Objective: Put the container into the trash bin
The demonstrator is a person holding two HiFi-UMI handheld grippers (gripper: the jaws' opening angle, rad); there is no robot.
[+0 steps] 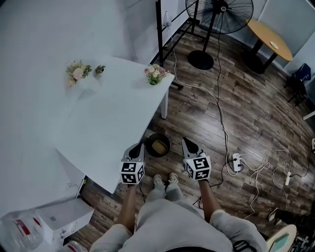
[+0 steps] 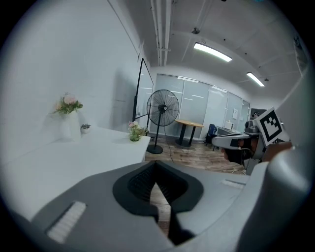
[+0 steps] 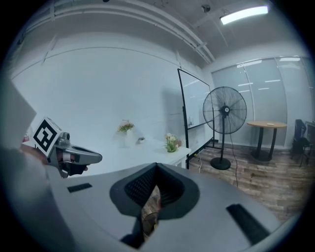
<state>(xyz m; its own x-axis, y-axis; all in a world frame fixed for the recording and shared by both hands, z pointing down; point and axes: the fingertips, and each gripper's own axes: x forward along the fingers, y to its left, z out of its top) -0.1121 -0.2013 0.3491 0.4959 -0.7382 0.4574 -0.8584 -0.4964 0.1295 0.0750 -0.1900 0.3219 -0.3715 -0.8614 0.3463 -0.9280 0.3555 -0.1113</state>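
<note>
Looking down, you see a black trash bin (image 1: pixel 149 145) on the wood floor (image 1: pixel 236 98). It stands between the two tongs and just past the person's shoes (image 1: pixel 165 179). Something tan lies inside the bin. It is too small to tell for sure, but it looks like the container (image 1: pixel 160 146).

The left tongs (image 1: pixel 138 147) are clenched with nothing in them. The right tongs (image 1: pixel 188 142) are clenched and hold nothing too. Only a thin strip of floor shows between each pair.

The white worktop (image 1: pixel 113 128) is cut off on the left. Flowers (image 1: pixel 156 74) sit at its far corner. White boxes (image 1: pixel 64 216) in the bottom corner are partly cut off.

Farther back stand a big fan (image 1: pixel 219 12) and a round wooden table (image 1: pixel 268 34). White cables (image 1: pixel 222 120) trail across the floor.
</note>
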